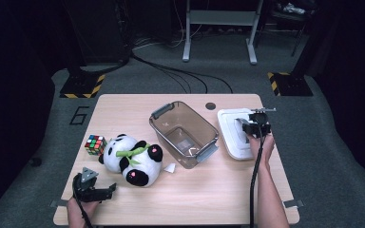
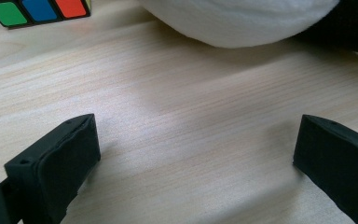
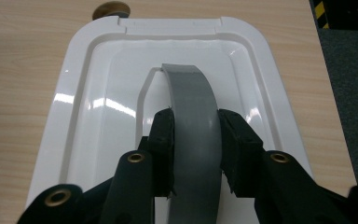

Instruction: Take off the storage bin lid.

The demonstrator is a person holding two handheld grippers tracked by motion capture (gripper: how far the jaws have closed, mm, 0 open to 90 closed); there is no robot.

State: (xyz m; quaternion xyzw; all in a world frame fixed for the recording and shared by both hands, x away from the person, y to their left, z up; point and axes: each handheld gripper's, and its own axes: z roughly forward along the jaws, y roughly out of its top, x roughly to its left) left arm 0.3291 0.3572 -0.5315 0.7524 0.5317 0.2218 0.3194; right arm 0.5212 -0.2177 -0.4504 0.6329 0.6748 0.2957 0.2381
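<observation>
- Right gripper (image 3: pixel 196 140), forearm stretched forward: jaws clamped on grey handle (image 3: pixel 193 121) of white lid (image 1: pixel 228 135), flat at the table's (image 1: pixel 218 190) right edge.
- Left gripper (image 1: pixel 105 189), near edge: jaws wide, empty.

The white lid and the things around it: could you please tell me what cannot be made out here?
- White lid: near end, right gripper view, covered by the right gripper clamping the grey handle.
- Plush panda: left gripper view, cut off by the top edge.
- Puzzle cube: likewise.
- Clear bin: the contents, high view, too small.
</observation>
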